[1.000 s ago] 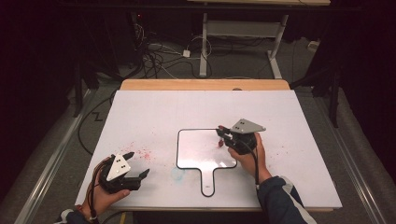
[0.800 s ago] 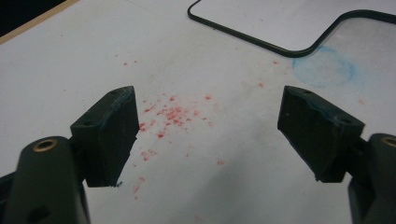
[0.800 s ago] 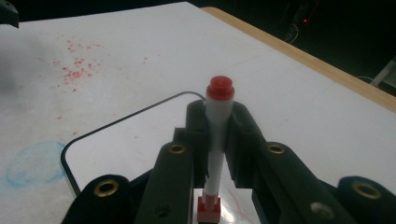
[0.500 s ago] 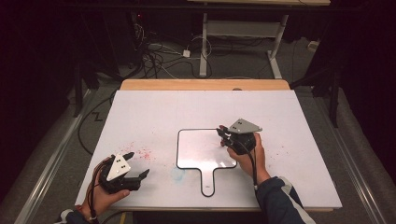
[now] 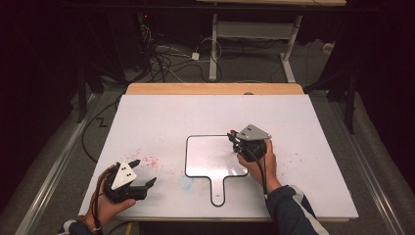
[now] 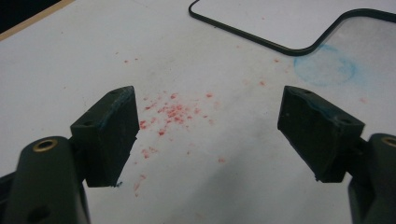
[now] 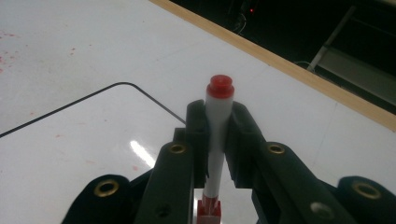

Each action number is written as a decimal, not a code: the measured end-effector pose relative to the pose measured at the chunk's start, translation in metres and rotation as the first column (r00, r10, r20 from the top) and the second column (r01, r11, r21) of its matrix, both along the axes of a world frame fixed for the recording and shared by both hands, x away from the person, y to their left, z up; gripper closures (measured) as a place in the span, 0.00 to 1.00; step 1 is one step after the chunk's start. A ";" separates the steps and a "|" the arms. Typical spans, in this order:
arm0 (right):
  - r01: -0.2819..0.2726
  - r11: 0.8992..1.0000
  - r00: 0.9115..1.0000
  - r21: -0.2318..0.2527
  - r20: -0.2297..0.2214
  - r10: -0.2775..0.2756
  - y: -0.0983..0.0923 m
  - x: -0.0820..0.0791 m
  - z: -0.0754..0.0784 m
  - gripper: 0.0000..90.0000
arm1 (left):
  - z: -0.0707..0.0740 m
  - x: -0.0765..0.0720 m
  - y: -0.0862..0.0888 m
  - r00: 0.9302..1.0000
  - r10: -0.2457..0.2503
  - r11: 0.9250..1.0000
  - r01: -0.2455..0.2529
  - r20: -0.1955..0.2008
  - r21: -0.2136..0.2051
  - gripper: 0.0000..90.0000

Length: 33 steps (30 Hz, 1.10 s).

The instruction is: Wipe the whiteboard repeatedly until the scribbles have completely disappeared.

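The marker (image 7: pixel 218 126), white-bodied with a red end, sat clamped between the jaws of my right gripper (image 5: pixel 235 138), the pads pressing on both sides of its barrel. In the right gripper view it ran straight up along the jaws toward twelve o'clock, its red end standing just past the pad tips. In the high view I had that gripper over the right edge of the small whiteboard (image 5: pixel 213 154), at about three o'clock from the board's middle, with my right hand (image 5: pixel 258 161) wrapped behind it. Whether the marker touched the board's surface, I could not tell.

The whiteboard lay flat on the white table (image 5: pixel 161 117), black-rimmed, its short handle pointing toward six o'clock, near the table's front edge.

My left gripper (image 5: pixel 144 172) rested at about eight o'clock from the board, well apart from it, near the table's front left corner, held in my left hand (image 5: pixel 105 203). Its jaws stood wide apart with nothing between them. In the left gripper view I saw red specks (image 6: pixel 170 114) scattered on the tabletop between the pads, and a faint blue ring-shaped smudge (image 6: pixel 325 70) at about two o'clock, just beside the board's rim.
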State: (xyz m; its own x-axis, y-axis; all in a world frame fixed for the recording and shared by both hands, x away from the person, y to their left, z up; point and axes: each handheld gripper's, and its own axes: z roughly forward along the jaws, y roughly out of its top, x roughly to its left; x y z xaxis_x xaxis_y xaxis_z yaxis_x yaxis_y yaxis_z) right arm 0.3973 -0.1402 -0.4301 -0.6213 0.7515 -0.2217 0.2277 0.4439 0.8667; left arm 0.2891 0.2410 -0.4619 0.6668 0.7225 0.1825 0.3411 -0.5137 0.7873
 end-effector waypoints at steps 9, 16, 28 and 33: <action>-0.084 0.996 0.996 0.028 -0.009 0.084 0.028 -0.006 -0.002 0.90 | 0.000 0.000 0.001 1.000 -0.003 1.000 0.003 -0.003 -0.006 0.22; -0.006 1.000 1.000 -0.024 0.011 0.006 0.019 -0.001 -0.001 0.90 | 0.000 0.000 0.001 1.000 -0.005 1.000 0.005 -0.005 -0.010 0.22; -0.002 1.000 1.000 0.021 -0.015 0.002 0.026 0.004 -0.001 0.90 | -0.001 0.000 -0.002 1.000 -0.018 1.000 0.018 -0.007 -0.004 0.22; -0.031 0.996 0.999 0.079 -0.031 0.034 0.037 0.010 -0.003 0.90 | -0.001 0.000 -0.001 1.000 -0.021 1.000 0.021 -0.010 -0.005 0.22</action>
State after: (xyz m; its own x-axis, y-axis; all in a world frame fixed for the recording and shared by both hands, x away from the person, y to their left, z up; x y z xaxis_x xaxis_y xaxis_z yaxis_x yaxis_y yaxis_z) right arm 0.4069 -0.1029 -0.4329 -0.6517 0.7451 -0.1418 0.2430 0.3823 0.8915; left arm 0.2895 0.2397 -0.4628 0.6838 0.7090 0.1725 0.3378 -0.5171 0.7864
